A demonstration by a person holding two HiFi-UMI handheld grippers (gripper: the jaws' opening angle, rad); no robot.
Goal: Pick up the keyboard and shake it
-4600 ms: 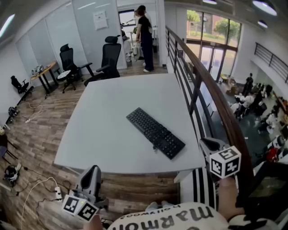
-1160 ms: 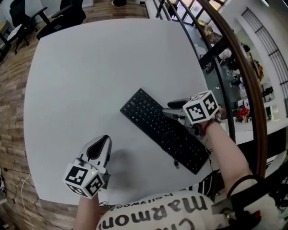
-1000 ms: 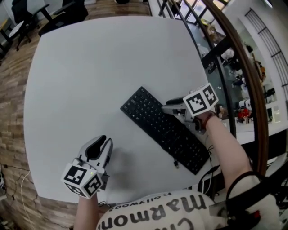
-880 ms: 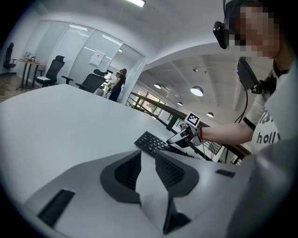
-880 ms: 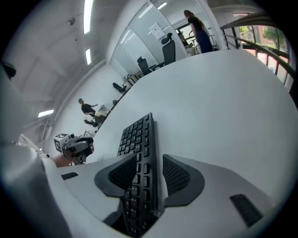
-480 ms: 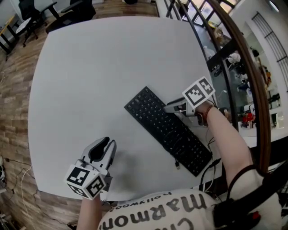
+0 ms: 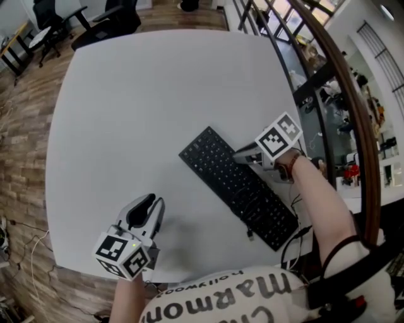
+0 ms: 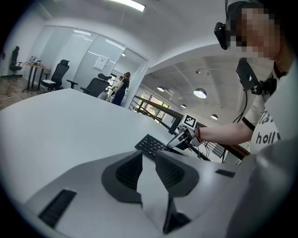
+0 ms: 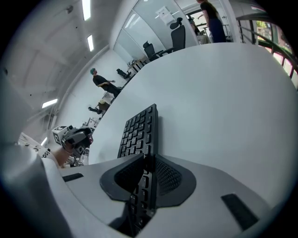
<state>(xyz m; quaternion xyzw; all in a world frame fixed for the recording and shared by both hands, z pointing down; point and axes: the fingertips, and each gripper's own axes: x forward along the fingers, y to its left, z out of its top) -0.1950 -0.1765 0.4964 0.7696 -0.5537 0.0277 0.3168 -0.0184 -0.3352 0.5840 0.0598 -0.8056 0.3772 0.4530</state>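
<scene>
A black keyboard (image 7: 237, 186) lies slantwise on the white table (image 7: 126, 113), near its right edge. My right gripper (image 7: 240, 153) sits at the keyboard's far long edge. Its jaws have just been closing and now pinch that edge, as the right gripper view shows, with the keyboard (image 9: 139, 128) running out between the pads of the right gripper (image 9: 148, 169). My left gripper (image 7: 144, 205) hovers over the table's near left part, well apart from the keyboard. The left gripper (image 8: 148, 162) stands slightly open with nothing in it. The keyboard (image 8: 151, 145) shows ahead of it.
A railing (image 7: 334, 82) with a wooden handrail runs past the table's right edge, with a lower floor beyond. The keyboard's cable (image 7: 249, 234) hangs off near the front edge. Office chairs (image 7: 113, 12) stand on the wooden floor behind the table.
The right gripper's jaws have closed onto the keyboard's far edge and the gripper has tilted a little. The left gripper and the keyboard have stayed put.
</scene>
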